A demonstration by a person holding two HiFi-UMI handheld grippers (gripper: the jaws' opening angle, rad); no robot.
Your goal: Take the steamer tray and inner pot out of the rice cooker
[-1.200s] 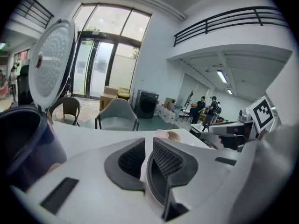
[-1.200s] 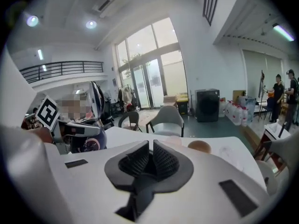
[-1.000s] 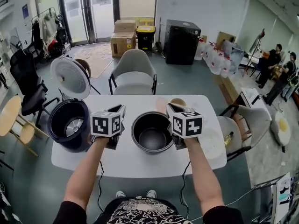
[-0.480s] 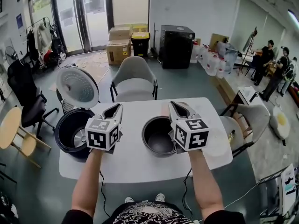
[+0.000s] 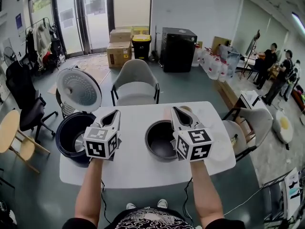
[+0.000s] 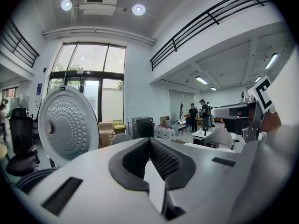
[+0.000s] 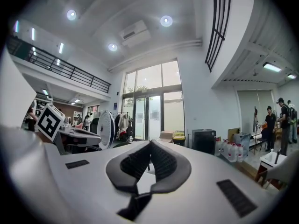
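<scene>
The inner pot point(image 5: 161, 140) stands upright on the white bench point(image 5: 138, 168), out of the rice cooker, and I place everything else by it. Nearest me, on its left, is my left gripper point(image 5: 114, 114), pointing away from me; its fingers point(image 6: 168, 161) have just been closing and now meet, with nothing between them. On the pot's right is my right gripper point(image 5: 176, 111), which in the head view overlaps the pot's right rim; its fingers point(image 7: 162, 161) are also pressed together on nothing. Neither gripper touches the pot, whose dark inside looks bare.

Left of the pot, past my left gripper, the dark rice cooker point(image 5: 71, 136) sits at the bench's left end, well apart from the pot. Its lid point(image 5: 78, 89) stands swung up behind it, dimpled inner face towards me, and the cavity shows a metal plate at the bottom.

Beyond the pot, on the far side of the bench, a grey chair point(image 5: 136, 79) faces me. Farther behind it stand cardboard boxes point(image 5: 120, 49) and a black cabinet point(image 5: 177, 49) by the glass doors
</scene>
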